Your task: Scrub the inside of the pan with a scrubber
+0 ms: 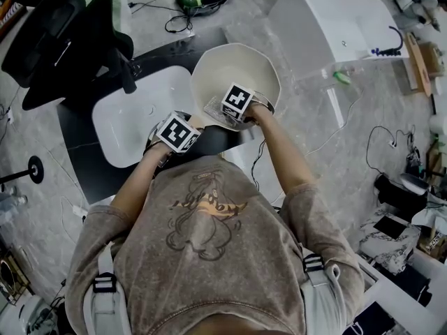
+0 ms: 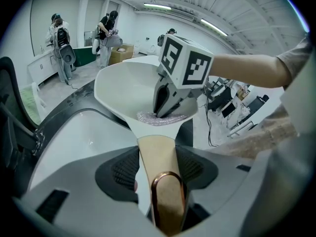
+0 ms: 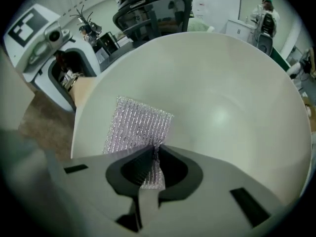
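A white pan (image 1: 234, 72) is held over a black counter. Its tan handle (image 2: 157, 152), which ends in a copper loop, lies between the jaws of my left gripper (image 2: 157, 157), and that gripper is shut on it. The same left gripper (image 1: 178, 132) shows at the pan's near left in the head view. My right gripper (image 3: 154, 157) is shut on a silver mesh scrubber (image 3: 138, 125). The scrubber lies flat against the pan's inner wall (image 3: 227, 102) near the handle side. In the left gripper view the right gripper (image 2: 167, 110) reaches down into the pan onto the scrubber (image 2: 153, 117).
A white sink basin (image 1: 129, 121) is set in the black counter left of the pan. A black office chair (image 1: 59, 40) stands at the far left and a white tub (image 1: 335, 26) at the far right. Cables lie on the floor. People (image 2: 59, 31) stand in the background.
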A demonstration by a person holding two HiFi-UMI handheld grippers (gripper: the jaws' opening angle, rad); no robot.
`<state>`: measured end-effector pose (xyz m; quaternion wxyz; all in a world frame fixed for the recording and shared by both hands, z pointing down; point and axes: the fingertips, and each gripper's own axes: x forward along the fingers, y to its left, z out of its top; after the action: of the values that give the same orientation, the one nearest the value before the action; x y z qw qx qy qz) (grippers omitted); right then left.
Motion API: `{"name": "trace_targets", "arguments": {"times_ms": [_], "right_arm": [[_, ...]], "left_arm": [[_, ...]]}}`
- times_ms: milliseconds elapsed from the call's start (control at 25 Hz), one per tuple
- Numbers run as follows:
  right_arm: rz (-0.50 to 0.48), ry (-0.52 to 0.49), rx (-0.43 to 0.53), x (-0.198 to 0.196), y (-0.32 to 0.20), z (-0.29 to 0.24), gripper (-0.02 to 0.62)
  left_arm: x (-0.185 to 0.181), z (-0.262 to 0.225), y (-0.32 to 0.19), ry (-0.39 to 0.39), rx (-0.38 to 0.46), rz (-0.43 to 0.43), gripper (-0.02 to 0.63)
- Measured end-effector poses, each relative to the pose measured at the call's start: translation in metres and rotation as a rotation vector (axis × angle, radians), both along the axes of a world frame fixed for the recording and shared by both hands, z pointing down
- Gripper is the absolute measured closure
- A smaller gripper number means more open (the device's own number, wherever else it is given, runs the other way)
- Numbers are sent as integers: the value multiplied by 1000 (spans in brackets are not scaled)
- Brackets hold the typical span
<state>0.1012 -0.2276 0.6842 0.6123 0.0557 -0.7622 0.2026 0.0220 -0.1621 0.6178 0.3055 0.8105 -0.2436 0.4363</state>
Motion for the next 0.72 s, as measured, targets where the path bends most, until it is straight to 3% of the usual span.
{"name": "trace_targets", "arguments": {"times_ms": [200,440,720], "right_arm": [[95,-113,45,-31,-20,-2,546],[219,-216,213,-56,-65,-7,545],[206,-186,461,-55,-116,-10,546]], "left_arm": [[1,0,1,-3,-9,13,365],[0,1,1,-2,-19,27,362],[2,0,0,12,-31,32,362]]}}
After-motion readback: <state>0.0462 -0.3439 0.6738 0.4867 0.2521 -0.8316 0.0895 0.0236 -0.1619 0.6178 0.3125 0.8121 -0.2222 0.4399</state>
